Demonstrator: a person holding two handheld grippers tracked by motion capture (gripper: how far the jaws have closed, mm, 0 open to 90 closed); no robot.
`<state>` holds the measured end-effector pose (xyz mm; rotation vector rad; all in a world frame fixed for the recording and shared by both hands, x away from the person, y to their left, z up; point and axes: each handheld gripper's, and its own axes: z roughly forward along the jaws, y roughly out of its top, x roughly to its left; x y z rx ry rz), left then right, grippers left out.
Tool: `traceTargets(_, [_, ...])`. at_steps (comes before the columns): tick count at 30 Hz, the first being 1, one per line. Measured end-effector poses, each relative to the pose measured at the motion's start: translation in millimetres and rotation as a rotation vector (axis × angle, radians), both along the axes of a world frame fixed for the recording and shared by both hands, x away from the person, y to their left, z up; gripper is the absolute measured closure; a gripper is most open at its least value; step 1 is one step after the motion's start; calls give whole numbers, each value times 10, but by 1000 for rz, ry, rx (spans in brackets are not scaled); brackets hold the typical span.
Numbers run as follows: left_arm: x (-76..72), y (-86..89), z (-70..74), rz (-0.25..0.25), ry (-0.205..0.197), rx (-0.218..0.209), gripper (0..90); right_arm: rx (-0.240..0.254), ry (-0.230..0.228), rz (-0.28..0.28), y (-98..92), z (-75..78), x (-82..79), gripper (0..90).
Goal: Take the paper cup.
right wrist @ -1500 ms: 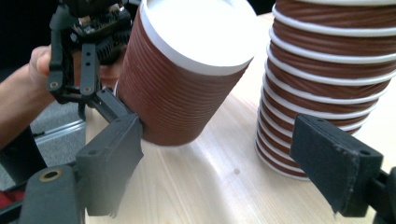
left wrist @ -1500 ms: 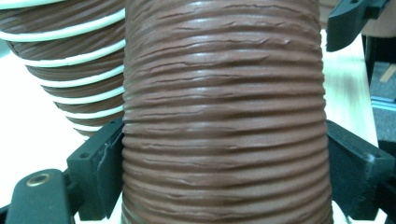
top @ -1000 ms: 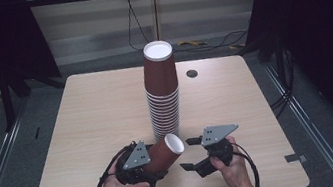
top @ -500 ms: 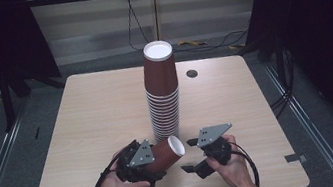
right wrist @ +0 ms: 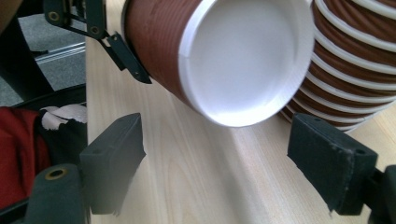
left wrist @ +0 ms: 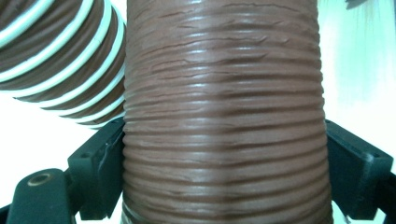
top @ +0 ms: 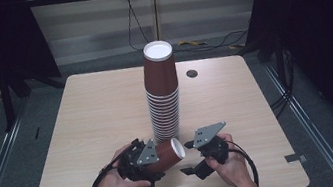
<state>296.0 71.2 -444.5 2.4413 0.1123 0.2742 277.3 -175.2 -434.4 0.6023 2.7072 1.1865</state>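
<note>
A pale wooden surface (top: 83, 122) carries a tall stack of brown ribbed paper cups (top: 162, 94), standing upside down near its middle, and a small dark disc (top: 192, 73) near the far edge.

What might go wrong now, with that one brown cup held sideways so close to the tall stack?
1. The held cup lies right beside the foot of the tall stack; a sideways nudge could topple it.
2. The left gripper presses on the cup's ribbed paper wall; squeezing harder might dent it.
3. The right gripper is open, facing the cup's white end, and holds nothing; a clumsy handover could drop the cup on the table.
</note>
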Motion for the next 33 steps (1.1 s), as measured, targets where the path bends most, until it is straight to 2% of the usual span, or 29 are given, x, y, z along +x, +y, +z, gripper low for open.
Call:
traceTargets(3, [-1,-19,9,-11,-13,26,135,-12,-7,-3,4,0,15,180])
traceTargets(10, [-8,-32,26,-34,-1,36,134,-34,-13,17,2,-2,46,201])
traceTargets(12, [-9,-55,24,-34,-9,40,134,-36,14,45,11,-7,64,191])
traceTargets(16, [-27,-90,19,-45,-2,57,134,-58,15,57,28,-4,79,190])
traceTargets(20, [-41,-117,20,-53,-21,62,133,-79,12,71,40,9,99,188])
traceTargets(23, [-50,-135,7,-68,-15,78,134,-116,23,104,94,7,109,183])
traceTargets(25, [-58,-151,-12,-68,-2,76,134,-122,28,104,106,6,110,183])
traceTargets(26, [-57,-160,-16,-73,-6,78,134,-130,36,123,132,0,119,179])
traceTargets(29, [-66,-180,-23,-84,-1,87,134,-139,42,136,159,12,131,173])
traceTargets(30, [-54,-181,-9,-102,-4,110,134,-138,44,140,165,21,139,173])
traceTargets(31, [-64,-193,-23,-90,1,89,134,-138,44,140,165,21,139,173])
traceTargets(32, [-62,-197,-15,-100,0,103,134,-139,51,134,174,28,142,172])
traceTargets(33, [-73,-208,-27,-93,8,89,133,-148,57,126,182,38,145,165])
